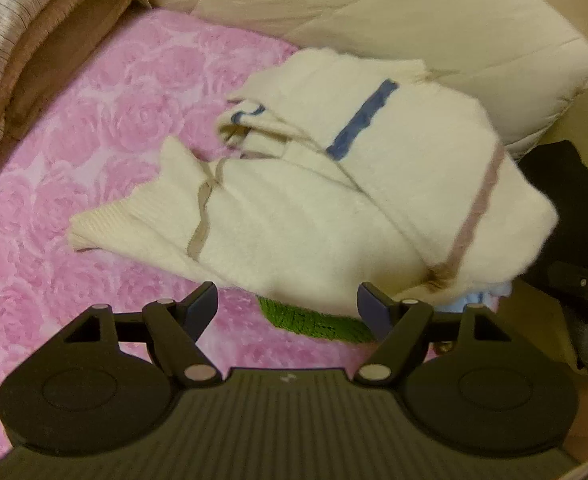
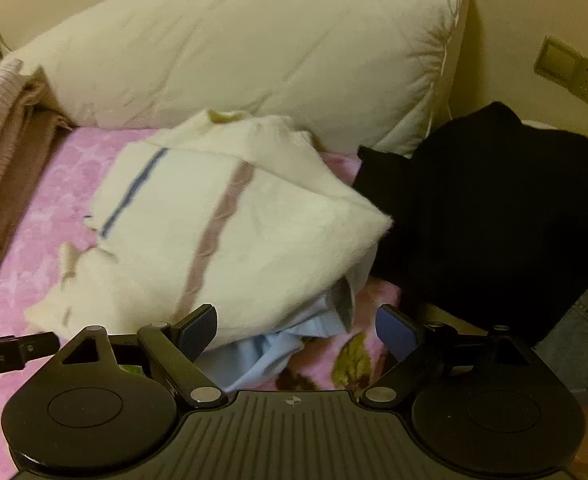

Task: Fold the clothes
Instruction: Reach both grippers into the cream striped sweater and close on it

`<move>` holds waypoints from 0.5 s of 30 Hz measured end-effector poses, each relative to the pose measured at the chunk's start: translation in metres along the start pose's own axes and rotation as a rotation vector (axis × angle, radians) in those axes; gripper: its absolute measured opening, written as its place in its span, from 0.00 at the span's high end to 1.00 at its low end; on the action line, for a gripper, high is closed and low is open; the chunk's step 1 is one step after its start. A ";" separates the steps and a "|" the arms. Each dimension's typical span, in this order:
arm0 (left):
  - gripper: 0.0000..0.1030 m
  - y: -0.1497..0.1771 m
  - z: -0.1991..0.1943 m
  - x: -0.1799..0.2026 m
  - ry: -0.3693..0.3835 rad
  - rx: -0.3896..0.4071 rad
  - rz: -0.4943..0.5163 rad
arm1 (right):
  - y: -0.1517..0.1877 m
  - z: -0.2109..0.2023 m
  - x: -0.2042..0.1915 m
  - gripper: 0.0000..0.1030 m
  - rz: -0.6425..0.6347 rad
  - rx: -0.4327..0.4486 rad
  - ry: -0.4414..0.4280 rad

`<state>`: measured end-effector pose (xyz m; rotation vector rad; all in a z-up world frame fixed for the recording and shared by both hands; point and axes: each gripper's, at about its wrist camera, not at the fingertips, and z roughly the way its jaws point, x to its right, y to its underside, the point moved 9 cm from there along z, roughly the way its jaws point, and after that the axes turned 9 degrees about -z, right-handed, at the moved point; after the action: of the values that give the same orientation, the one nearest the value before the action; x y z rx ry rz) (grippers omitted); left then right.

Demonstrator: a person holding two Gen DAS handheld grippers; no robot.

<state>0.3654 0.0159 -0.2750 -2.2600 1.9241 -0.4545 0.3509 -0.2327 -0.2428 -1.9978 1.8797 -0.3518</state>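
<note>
The cream knitted sweater with blue and mauve stripes (image 1: 333,200) sits loosely folded mid-frame on the pink rose-patterned bed cover (image 1: 106,128). Left gripper (image 1: 288,306) and right gripper (image 2: 295,326) both have fingers spread wide, gripping nothing.

pink rose blanket (image 1: 94,128), cream duvet (image 2: 254,52) (bunched), wall sockets (image 2: 571,70)
</note>
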 end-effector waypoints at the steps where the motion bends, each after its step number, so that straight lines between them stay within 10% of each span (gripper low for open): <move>1: 0.28 -0.003 0.006 0.000 0.005 -0.005 -0.020 | 0.000 0.007 0.004 0.12 0.005 -0.004 0.004; 15: 0.27 -0.022 0.087 -0.058 0.016 -0.102 -0.469 | -0.027 0.076 0.047 0.12 0.181 -0.018 -0.003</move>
<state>0.4056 0.0686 -0.3584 -2.7838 1.4380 -0.4311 0.4116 -0.2707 -0.3024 -1.8199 2.0486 -0.2826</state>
